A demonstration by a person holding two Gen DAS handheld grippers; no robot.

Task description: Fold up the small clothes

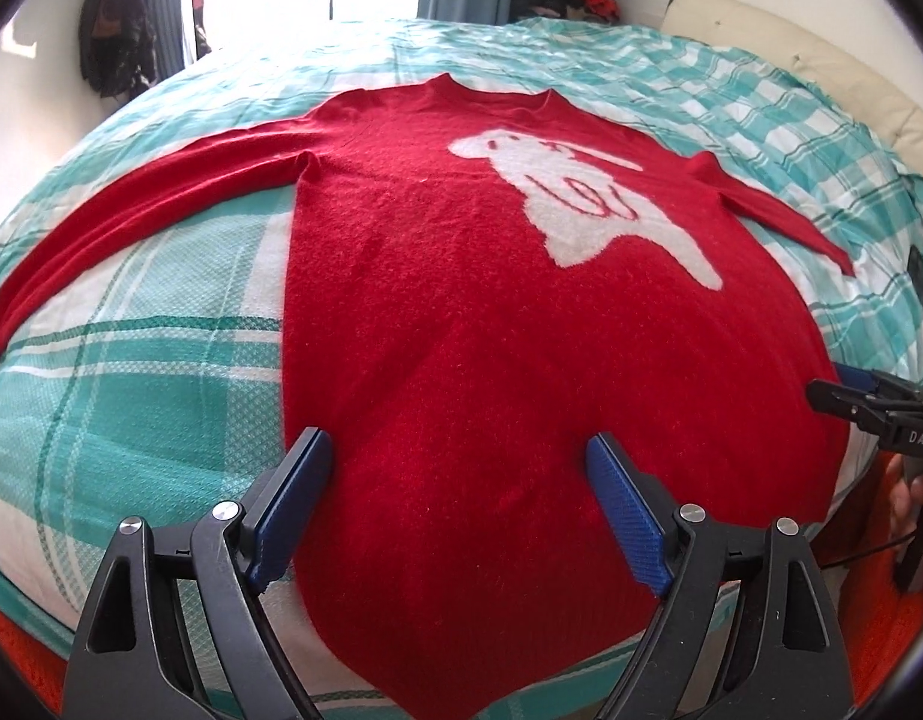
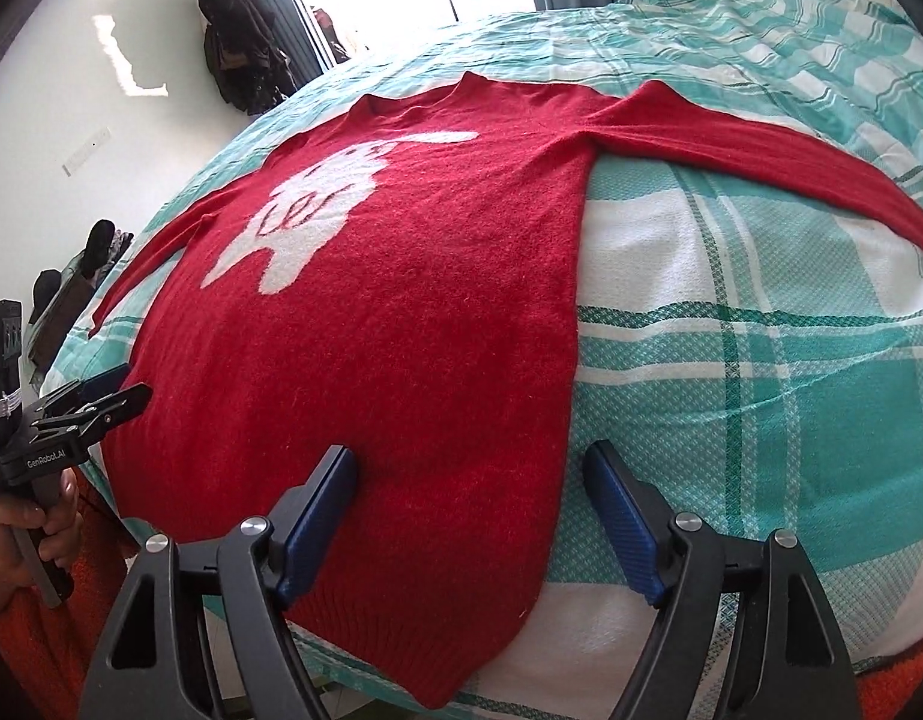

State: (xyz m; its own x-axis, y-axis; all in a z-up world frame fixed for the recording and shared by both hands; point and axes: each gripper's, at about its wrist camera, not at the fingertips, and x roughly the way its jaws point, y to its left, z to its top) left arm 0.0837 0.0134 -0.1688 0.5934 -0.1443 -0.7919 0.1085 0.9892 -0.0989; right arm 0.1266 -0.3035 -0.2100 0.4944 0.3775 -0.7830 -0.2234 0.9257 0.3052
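- Lying flat and face up on the teal-and-white checked bed cover [image 1: 131, 360], the fuzzy red knit sweater with a white animal motif [image 1: 461, 312] has both sleeves spread out.
- Left tongs [image 1: 458, 510] hang spread over the near hem's left corner; right tongs [image 2: 470, 516] spread over its right corner, neither pinching anything.
- Risk, as I judge it: the soft cover could get pinched along with the hem, or uneven lifts could skew the fold.

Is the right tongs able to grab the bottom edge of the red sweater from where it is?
Probably yes. The right tongs are open and sit right over the red sweater near its hem, at the corner beside the checked bedspread. Nothing lies on top, and the left tongs are off to the side.
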